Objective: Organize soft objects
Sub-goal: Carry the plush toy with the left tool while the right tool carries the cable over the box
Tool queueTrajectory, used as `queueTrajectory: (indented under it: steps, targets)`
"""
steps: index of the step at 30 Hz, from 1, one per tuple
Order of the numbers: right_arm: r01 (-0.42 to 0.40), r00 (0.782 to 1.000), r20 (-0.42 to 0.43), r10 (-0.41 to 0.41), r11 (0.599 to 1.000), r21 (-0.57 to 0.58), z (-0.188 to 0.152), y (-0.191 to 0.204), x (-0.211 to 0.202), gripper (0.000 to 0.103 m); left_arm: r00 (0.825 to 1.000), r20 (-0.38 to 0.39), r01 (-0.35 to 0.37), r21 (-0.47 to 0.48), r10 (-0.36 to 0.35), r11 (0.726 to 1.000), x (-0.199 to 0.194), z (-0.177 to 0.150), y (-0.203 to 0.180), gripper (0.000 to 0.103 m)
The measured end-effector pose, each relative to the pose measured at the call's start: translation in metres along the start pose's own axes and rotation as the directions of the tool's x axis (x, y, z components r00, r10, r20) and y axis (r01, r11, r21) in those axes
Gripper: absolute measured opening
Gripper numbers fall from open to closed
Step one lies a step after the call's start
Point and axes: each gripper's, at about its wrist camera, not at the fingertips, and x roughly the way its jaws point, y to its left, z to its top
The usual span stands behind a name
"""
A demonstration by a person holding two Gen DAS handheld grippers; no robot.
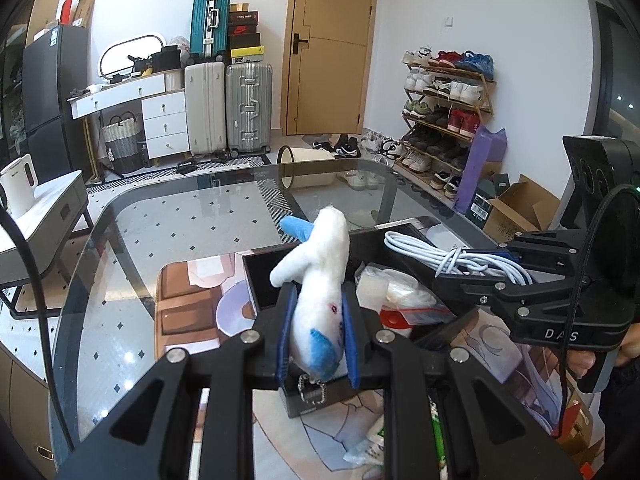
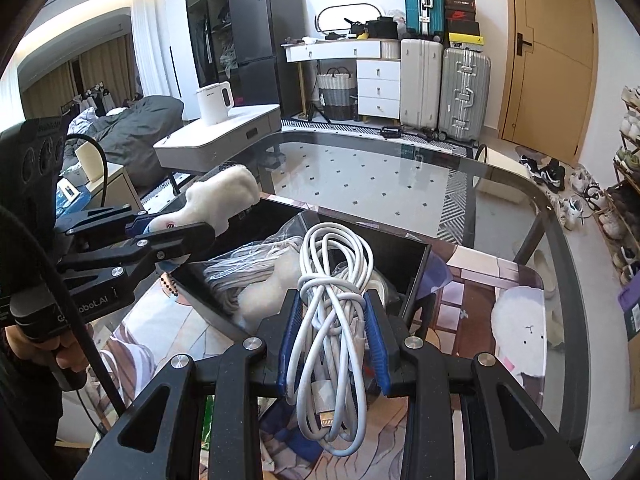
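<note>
We hold a white-and-blue plush toy [image 1: 320, 280] clamped in our left gripper [image 1: 316, 336] and a coiled white cable [image 2: 336, 320] clamped in our right gripper [image 2: 334, 344], both over the black box [image 2: 416, 256]. Bagged items already lie inside; neither is released. At twelve o'clock, the glass surface [image 1: 180, 224], suitcases [image 1: 228, 108], a door [image 1: 332, 44].

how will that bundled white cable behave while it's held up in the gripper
Probably floppy: the white cable droops in loose loops below the right gripper. Likely light. A loop could slip free, since only a wrap at mid-bundle ties it together and the plug end dangles.
</note>
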Motion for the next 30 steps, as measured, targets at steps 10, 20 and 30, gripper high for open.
queueTrajectory:
  steps: [10,20,30]
  targets:
    - [0.001,0.999,-0.032,-0.001,1.0,-0.022,0.011,-0.003,0.022,0.031,0.999,-0.035,-0.005,0.007,0.005,1.0,0.021,0.001,-0.002,0.02]
    - [0.01,0.996,-0.083,-0.014,0.999,-0.047,0.013,-0.002,0.047,0.031,0.998,-0.068,-0.011,0.023,0.013,1.0,0.037,0.0,-0.004,0.02]
    - [-0.005,0.992,-0.126,-0.006,0.996,-0.089,0.016,0.006,0.067,0.031,0.996,-0.089,0.0,0.029,0.003,1.0,0.047,0.001,-0.005,0.02]
